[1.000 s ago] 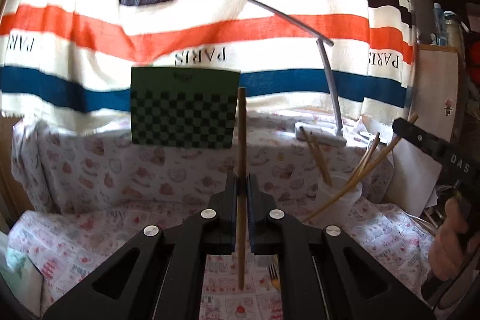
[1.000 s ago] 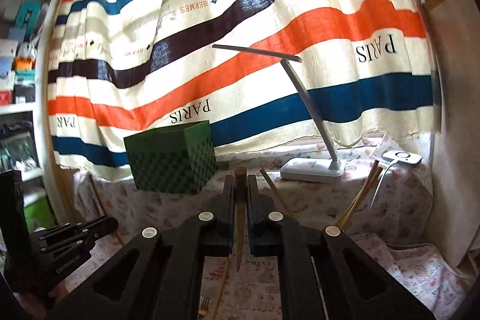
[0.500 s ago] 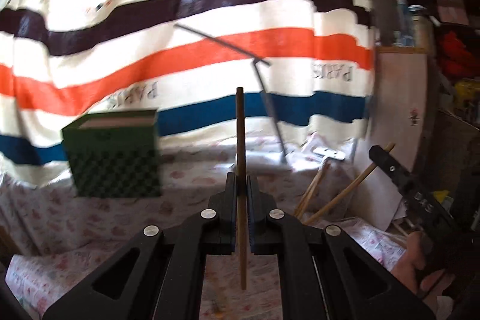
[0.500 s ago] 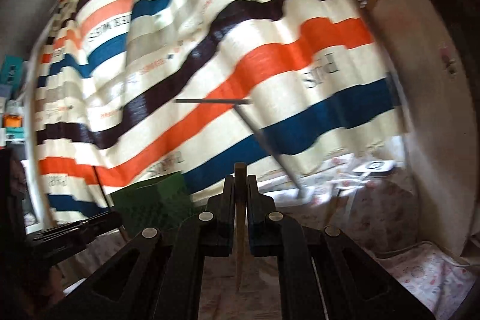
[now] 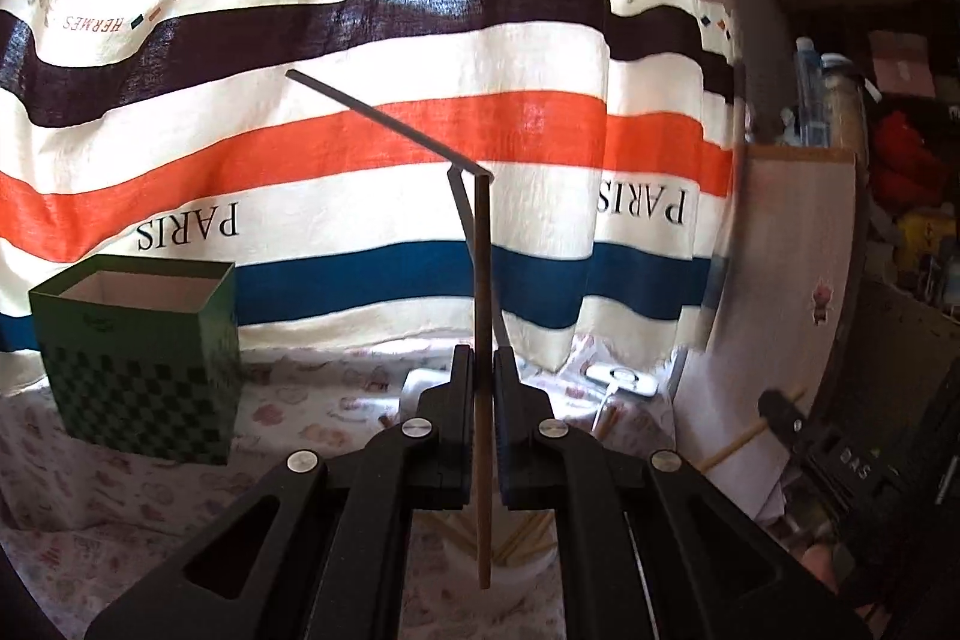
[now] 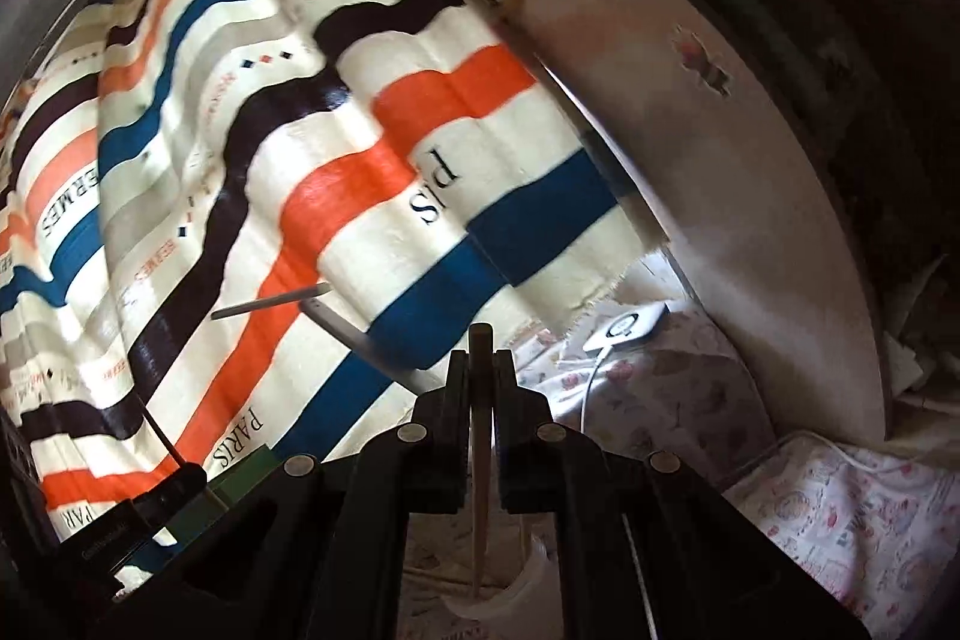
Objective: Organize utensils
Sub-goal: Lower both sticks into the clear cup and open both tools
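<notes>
My left gripper (image 5: 481, 370) is shut on a brown wooden chopstick (image 5: 482, 280) held upright; its lower tip hangs over a white cup (image 5: 510, 574) that holds several chopsticks. My right gripper (image 6: 482, 370) is shut on another wooden chopstick (image 6: 480, 460), whose pointed tip hangs just above the white cup's rim (image 6: 528, 580). The right gripper (image 5: 798, 430) also shows at the right edge of the left wrist view, and the left gripper (image 6: 156, 496) at the lower left of the right wrist view.
A green checkered box (image 5: 138, 358) stands open at the left on the patterned tablecloth (image 5: 72, 538). A grey desk lamp (image 5: 390, 118) rises behind the cup. A striped towel (image 5: 360, 130) hangs at the back. A white charger (image 6: 630, 328) lies by a pale board (image 6: 720, 190) on the right.
Both grippers have swung right and closed in over the white cup, each still holding its chopstick. The right wrist view has tilted hard; the green box has slid left.
</notes>
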